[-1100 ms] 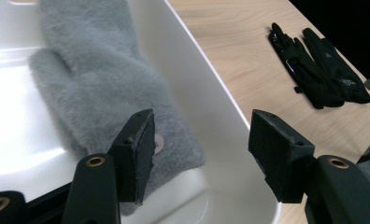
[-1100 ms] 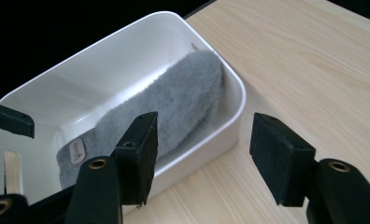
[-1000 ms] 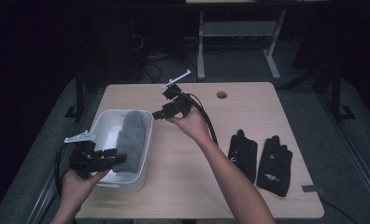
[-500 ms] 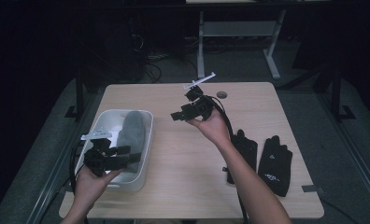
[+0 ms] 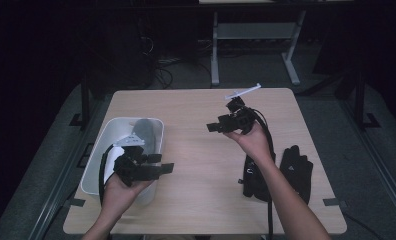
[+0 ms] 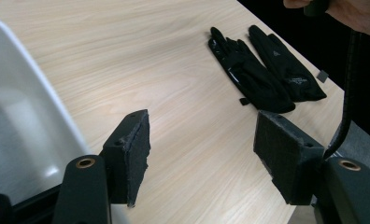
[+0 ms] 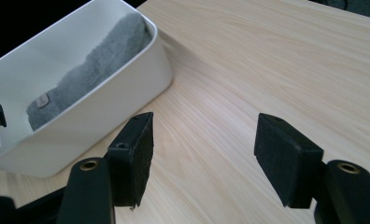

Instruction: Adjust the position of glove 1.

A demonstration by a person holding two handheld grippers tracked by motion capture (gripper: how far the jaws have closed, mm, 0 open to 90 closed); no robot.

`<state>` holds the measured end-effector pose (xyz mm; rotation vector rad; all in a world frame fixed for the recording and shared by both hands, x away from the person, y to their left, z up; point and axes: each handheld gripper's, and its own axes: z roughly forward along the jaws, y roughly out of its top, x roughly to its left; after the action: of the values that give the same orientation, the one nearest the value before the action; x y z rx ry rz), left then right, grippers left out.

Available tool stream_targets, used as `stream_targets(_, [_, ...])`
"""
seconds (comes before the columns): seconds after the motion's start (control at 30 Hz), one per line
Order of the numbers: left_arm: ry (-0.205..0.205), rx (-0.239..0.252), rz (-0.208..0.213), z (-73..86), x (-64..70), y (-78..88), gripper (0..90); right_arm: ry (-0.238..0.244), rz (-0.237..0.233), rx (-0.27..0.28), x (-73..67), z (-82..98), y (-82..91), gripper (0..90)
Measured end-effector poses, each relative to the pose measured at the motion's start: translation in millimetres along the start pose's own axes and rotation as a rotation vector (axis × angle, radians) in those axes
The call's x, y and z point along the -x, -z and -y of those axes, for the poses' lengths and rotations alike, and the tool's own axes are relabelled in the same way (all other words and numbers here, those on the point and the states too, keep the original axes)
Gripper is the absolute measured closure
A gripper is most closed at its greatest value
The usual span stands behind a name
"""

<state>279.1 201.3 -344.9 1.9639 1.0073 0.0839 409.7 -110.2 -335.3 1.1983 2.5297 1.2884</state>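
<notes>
A white bin (image 5: 98, 162) stands at the table's left with a grey fuzzy cloth (image 5: 146, 131) lying in it. My left gripper (image 5: 161, 164) hovers over the bin's near right corner and points right. Its jaws have just been opening and nothing is between them (image 6: 202, 140). My right gripper (image 5: 215, 125) hangs above the middle of the table and points left toward the bin (image 7: 127, 88) and the cloth (image 7: 99, 60). Its jaws have also just been opening, with only bare wood between them (image 7: 204, 140). Two black gloves (image 6: 248, 74) (image 6: 286, 65) lie flat side by side.
The gloves (image 5: 296, 172) sit near the table's right front, partly under the right forearm (image 5: 276, 190). The right gripper's cable (image 6: 349, 93) hangs across the left gripper view. A desk frame (image 5: 256, 45) and cables stand on the dark floor behind the table.
Both hands have moved to the right. The right gripper has drawn away from the bin toward the table's middle, and the left has slid to the bin's near right corner.
</notes>
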Motion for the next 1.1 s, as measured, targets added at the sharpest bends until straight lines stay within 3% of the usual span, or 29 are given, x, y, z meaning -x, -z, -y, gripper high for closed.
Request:
stream_targets(0.6, [-0.04, -0.025, 0.068, -6.2, 30.5, -44.7, 33.9, -0.071, 0.07, 0.005, 38.7, 46.3, 48.4, 36.5])
stream_targets(1.1, [-0.077, -0.048, 0.115, -7.7, 59.3, -80.6, 32.3, -0.137, 0.118, -0.009, 70.0, 102.7, 72.8, 35.9])
